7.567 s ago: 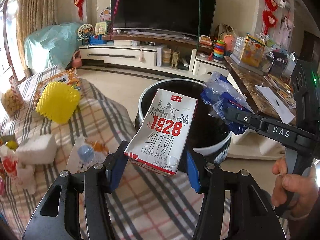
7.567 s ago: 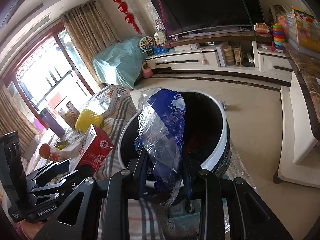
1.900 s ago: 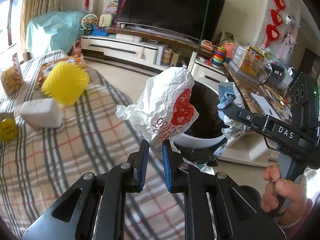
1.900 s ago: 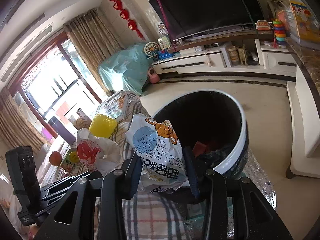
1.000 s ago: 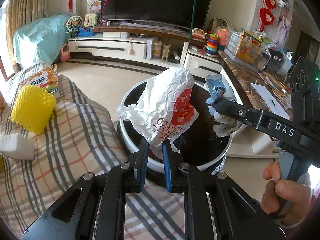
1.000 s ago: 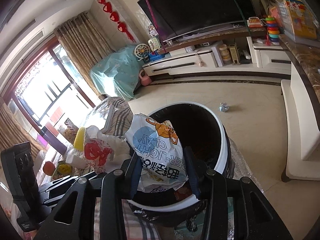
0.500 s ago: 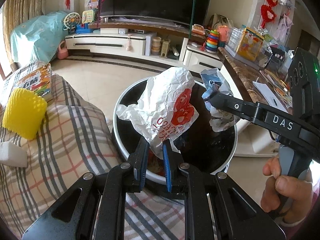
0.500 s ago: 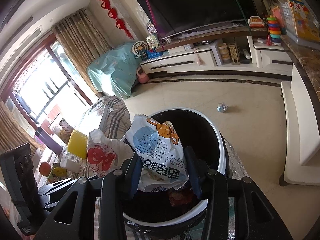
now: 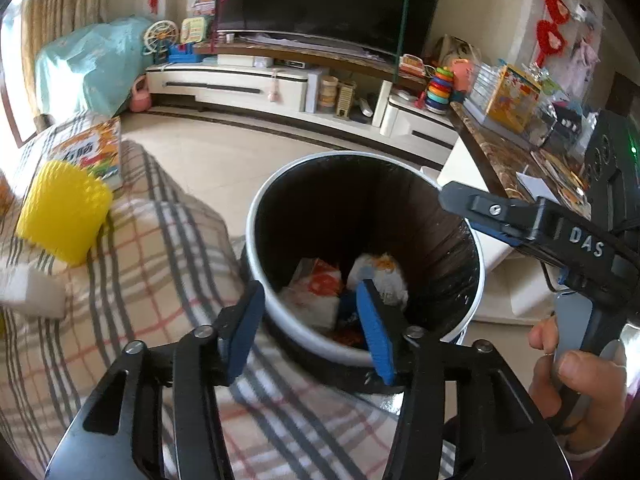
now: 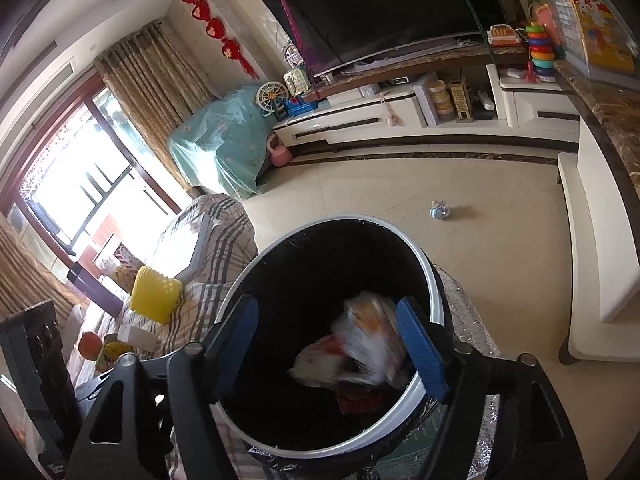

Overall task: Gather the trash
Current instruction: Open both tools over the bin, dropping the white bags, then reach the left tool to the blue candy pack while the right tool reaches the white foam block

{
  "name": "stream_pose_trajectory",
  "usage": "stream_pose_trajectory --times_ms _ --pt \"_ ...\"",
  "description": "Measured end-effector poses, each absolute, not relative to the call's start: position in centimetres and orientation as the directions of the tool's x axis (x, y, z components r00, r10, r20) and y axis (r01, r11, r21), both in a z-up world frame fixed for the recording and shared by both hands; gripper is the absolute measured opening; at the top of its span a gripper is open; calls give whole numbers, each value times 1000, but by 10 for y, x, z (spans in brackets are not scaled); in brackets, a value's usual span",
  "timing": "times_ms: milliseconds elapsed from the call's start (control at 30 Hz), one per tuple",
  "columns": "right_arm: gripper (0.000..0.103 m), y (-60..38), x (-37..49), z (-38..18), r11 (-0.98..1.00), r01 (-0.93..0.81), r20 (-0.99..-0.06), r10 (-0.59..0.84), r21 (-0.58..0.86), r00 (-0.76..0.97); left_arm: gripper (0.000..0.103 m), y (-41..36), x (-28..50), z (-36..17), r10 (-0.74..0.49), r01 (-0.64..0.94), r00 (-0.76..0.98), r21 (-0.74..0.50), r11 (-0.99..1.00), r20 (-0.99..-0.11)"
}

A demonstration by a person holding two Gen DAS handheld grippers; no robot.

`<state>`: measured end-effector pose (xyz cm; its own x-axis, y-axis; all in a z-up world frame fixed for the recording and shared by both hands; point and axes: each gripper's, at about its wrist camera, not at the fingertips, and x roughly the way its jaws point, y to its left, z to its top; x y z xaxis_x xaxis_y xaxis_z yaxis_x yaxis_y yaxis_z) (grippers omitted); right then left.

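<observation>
A round trash bin (image 9: 256, 220) with a white rim and black inside stands beside the plaid-covered sofa; it also shows in the right wrist view (image 10: 434, 276). My left gripper (image 9: 310, 328) is open and empty over the bin's near rim. My right gripper (image 10: 326, 344) is open and empty above the bin mouth, and it shows from the side in the left wrist view (image 9: 452, 196). A white bag with a red print (image 9: 316, 288) and a white clay packet (image 9: 378, 274) lie at the bin's bottom. In the right wrist view the packet (image 10: 368, 340) is blurred inside the bin.
On the plaid sofa cover (image 9: 132, 280) lie a yellow spiky cushion (image 9: 64, 218), a white block (image 9: 28, 292) and a picture book (image 9: 94, 152). A small crumpled wrapper (image 10: 440, 211) lies on the floor. A TV stand (image 9: 260, 84) is beyond, a marble counter (image 9: 504, 156) at right.
Both grippers opened over the bin. The white red-print bag left my left gripper and the clay packet left my right gripper; both dropped into the bin.
</observation>
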<state>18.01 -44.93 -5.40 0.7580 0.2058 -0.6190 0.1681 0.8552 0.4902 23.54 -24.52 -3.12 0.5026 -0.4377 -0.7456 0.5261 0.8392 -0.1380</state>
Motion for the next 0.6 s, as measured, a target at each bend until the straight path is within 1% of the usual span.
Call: stream_pose_trajectory --times_ms 33,100,200,400,600 --pt "81 -449 178 -53 853 169 -616 205 493 761 53 -241 233 -32 -438 519 505 -144 842 -744" --pt "82 -448 174 -51 851 166 -609 208 498 765 63 -231 228 -32 -431 495 516 -153 855 -740" --pt "87 -439 165 -50 852 157 -600 209 500 772 67 -213 218 -34 -427 464 535 -168 870 -729" --pt "88 -411 151 -50 857 112 -591 246 502 769 72 -175 199 -40 -392 396 571 -176 901 -721" --pt "88 -375 141 -52 862 49 -582 298 505 756 72 -134 187 -49 -365 313 582 -214 925 -727"
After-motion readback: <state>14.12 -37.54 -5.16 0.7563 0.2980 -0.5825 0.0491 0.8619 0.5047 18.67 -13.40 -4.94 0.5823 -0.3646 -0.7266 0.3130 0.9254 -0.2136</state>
